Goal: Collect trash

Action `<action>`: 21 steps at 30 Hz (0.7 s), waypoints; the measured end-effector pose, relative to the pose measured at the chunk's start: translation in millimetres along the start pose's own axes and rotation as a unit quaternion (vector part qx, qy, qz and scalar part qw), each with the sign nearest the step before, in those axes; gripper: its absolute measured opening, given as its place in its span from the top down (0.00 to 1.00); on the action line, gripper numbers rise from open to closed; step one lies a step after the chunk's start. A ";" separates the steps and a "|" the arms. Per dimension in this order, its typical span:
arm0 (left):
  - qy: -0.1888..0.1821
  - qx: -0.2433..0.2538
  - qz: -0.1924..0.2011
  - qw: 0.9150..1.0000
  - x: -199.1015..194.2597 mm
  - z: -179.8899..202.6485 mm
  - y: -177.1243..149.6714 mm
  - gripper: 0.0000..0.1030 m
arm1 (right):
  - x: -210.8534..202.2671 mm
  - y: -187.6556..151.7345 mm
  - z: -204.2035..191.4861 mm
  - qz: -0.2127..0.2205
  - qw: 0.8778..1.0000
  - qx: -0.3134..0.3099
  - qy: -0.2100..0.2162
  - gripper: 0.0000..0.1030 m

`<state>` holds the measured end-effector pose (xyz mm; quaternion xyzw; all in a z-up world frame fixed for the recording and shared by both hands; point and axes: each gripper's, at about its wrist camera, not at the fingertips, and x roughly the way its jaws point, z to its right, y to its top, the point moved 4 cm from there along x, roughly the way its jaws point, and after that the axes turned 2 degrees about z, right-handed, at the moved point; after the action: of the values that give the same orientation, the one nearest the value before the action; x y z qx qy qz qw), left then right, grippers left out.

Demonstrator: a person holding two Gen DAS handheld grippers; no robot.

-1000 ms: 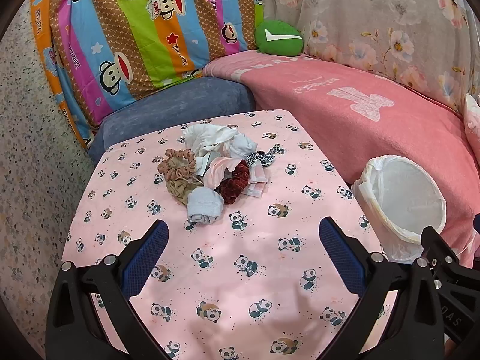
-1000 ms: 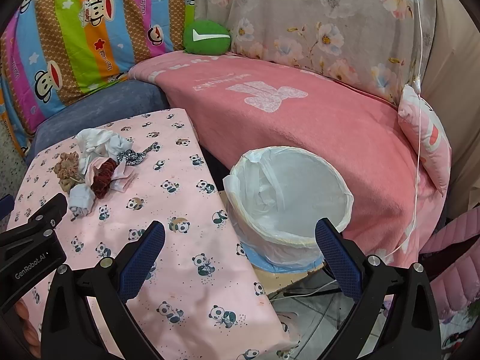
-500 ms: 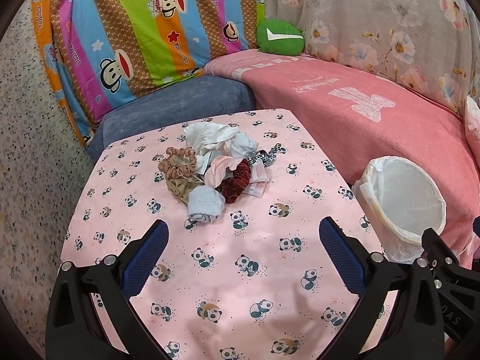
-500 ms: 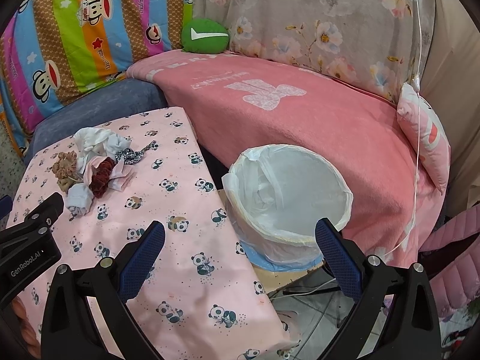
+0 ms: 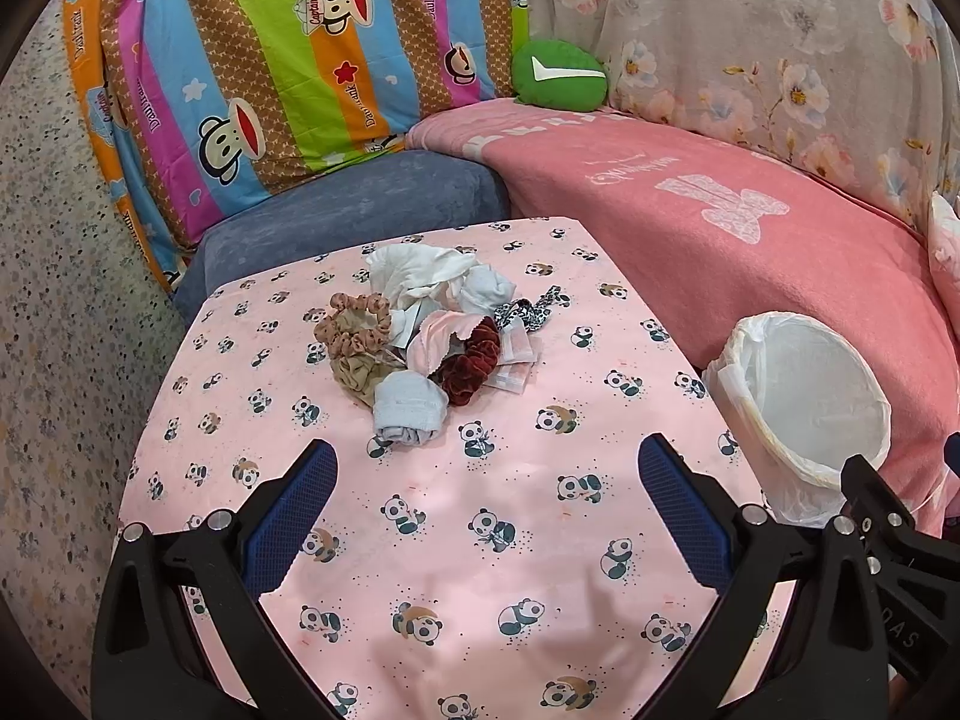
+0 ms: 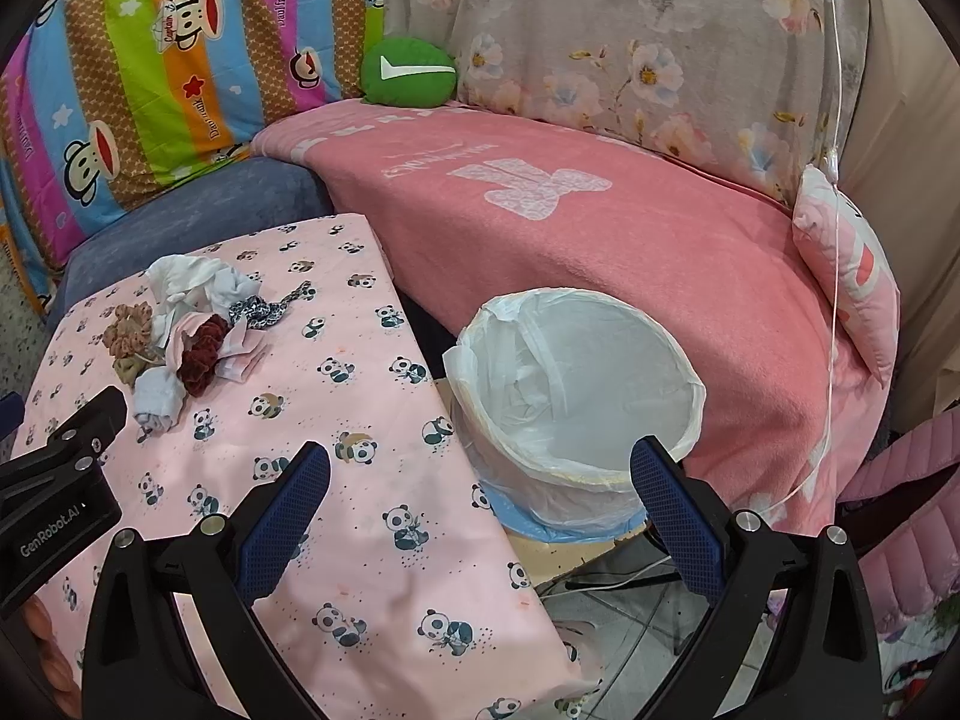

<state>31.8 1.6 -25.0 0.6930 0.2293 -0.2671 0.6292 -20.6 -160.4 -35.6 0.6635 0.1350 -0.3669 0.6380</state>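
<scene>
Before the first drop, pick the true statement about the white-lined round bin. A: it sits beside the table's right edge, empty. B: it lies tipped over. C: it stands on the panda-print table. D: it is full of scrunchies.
A: the white-lined round bin stands upright off the panda-print table's right edge, only liner showing inside.

You are in a home living room: a sofa [image 6: 600, 252] under a pink blanket, cartoon bedsheet [image 5: 288, 60], and panda tablecloth [image 5: 480, 540].

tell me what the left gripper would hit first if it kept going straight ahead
Probably the rolled pale blue cloth at the near edge of the pile, ahead of the open left gripper; depth is uncertain, so it may meet the tablecloth first.
</scene>
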 end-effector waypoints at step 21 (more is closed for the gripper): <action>-0.001 0.002 0.002 1.000 0.1 3.5 0.8 0.07 | 1.4 1.1 2.2 0.002 1.000 0.003 -0.001 0.05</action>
<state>32.0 -2.0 -24.6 0.6942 0.2266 -0.2669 0.6289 -19.7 -163.0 -35.6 0.6657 0.1318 -0.3663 0.6366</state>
